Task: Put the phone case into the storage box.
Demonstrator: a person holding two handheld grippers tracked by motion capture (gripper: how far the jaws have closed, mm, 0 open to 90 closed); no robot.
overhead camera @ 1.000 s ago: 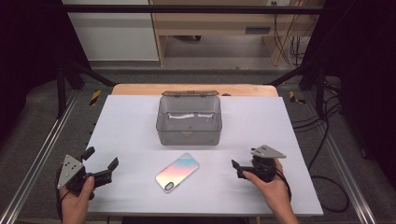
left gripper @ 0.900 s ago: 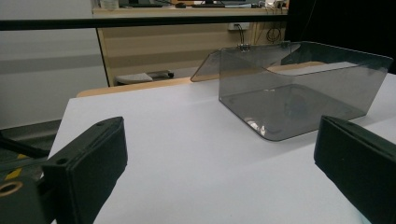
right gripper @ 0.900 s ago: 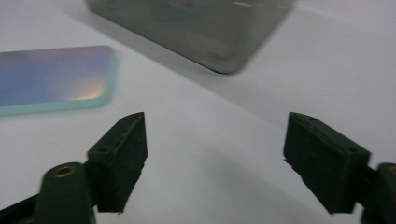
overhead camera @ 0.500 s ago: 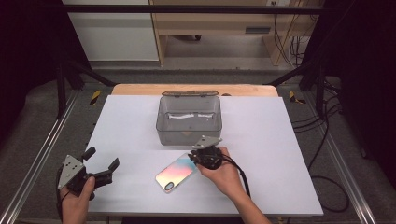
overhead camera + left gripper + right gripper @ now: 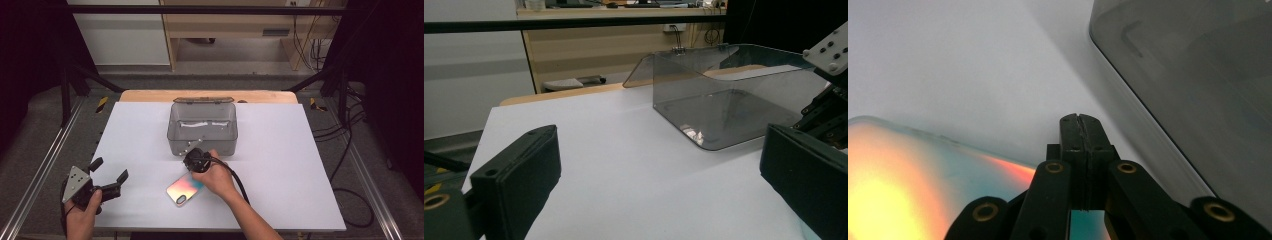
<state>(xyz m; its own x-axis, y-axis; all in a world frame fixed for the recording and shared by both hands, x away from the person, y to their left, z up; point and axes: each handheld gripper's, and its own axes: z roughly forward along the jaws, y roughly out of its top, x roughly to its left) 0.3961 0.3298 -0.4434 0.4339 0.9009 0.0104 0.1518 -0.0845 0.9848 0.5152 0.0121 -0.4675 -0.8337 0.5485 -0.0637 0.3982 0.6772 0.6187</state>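
An iridescent phone case [image 5: 184, 189] lies flat on the white table [image 5: 280, 170], just in front of the clear plastic box [image 5: 202, 129]. The right gripper [image 5: 196, 159], jaws pressed together with nothing between them, hovers over the case's far end, perhaps to nudge it. The left gripper [image 5: 107, 176] rests spread wide, well apart.

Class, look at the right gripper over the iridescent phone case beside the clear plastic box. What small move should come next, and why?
Probably open the jaws. The right gripper is shut, empty, above the near-box end of the iridescent phone case, which lies flat on the white table in front of the clear plastic box. Shut jaws cannot take its edge.
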